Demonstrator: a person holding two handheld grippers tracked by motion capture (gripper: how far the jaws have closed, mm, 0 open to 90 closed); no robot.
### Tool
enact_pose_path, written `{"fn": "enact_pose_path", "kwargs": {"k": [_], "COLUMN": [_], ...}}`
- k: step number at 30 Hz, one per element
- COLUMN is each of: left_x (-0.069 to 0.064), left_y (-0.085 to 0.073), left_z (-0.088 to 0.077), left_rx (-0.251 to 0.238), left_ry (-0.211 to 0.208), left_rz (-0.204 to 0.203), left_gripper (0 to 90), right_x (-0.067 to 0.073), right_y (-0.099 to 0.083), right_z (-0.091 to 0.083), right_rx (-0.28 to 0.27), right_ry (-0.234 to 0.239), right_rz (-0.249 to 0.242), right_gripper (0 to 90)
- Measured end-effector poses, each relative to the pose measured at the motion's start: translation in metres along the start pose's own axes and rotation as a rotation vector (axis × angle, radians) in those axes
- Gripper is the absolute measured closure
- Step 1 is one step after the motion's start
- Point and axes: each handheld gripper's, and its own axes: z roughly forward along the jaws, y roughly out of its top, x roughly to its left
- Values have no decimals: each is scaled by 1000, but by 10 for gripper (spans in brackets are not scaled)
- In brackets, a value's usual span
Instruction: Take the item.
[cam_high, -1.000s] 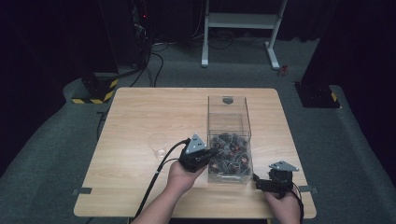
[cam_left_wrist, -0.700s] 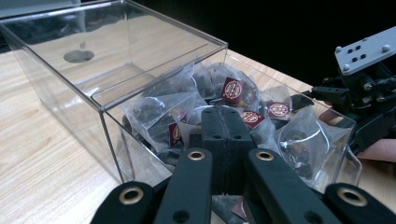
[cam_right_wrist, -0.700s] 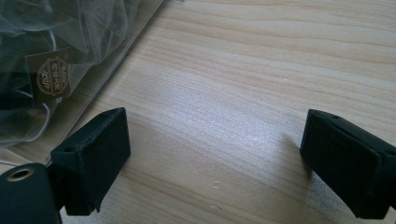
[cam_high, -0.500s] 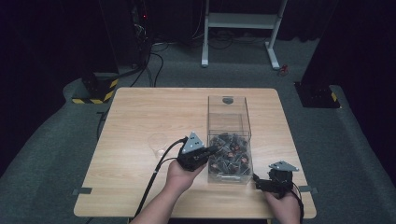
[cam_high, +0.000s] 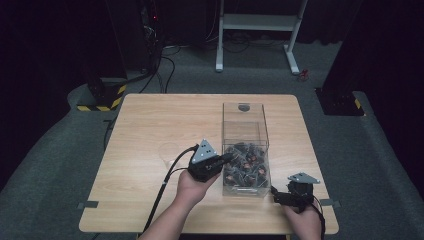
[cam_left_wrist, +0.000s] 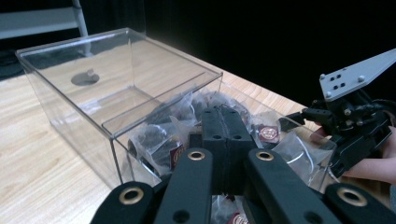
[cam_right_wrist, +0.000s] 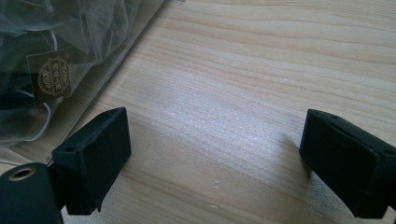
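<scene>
- High view: a clear plastic box (cam_high: 244, 145) stands on the wooden table (cam_high: 150, 130), right of the middle. Its near half is heaped with small clear sachets (cam_high: 245, 165) of something dark; its far half looks bare. The left gripper (cam_high: 220, 161) is at the box's near left edge, tips over the heap. The right gripper (cam_high: 278, 196) rests by the box's near right corner, on the table. From here I cannot tell how either pair of jaws stands.
- Left gripper view: the left gripper (cam_left_wrist: 223, 128) has its jaws pressed flat together with nothing between them, hanging just above the sachets (cam_left_wrist: 159, 144). These look light, soft and crinkly, with slick film that could slide off the pads; I would pinch one by a loose edge or corner, not by its plump middle. A lid panel covers the far part of the box (cam_left_wrist: 70, 107). How deep the heap goes is hidden, and the label print (cam_left_wrist: 268, 133) is too small to read. The other gripper (cam_left_wrist: 355, 116) waits at the right.
- Right gripper view: the right gripper (cam_right_wrist: 212, 161) has its jaws spread wide over bare table (cam_right_wrist: 243, 93), holding nothing. The box wall (cam_right_wrist: 119, 60) and one labelled sachet (cam_right_wrist: 53, 77) show at the left, cut off by the picture's edge.
</scene>
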Motion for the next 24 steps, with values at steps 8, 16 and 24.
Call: {"fn": "enact_pose_path", "kwargs": {"k": [8,16,24], "left_x": [-1,2,7], "left_y": [5,6,5], "left_z": [-7,-13,-23], "left_rx": [-15,-30,-42], "left_ry": [3,7,26], "left_rz": [8,11,4], "left_gripper": [900,900,900], "right_x": [0,0,0], "right_y": [0,0,0], "right_z": [0,0,1], "right_rx": [-2,-2,-6], "right_ry": [0,1,2], "right_rz": [-5,-5,-5], "right_gripper": [89,93,93]}}
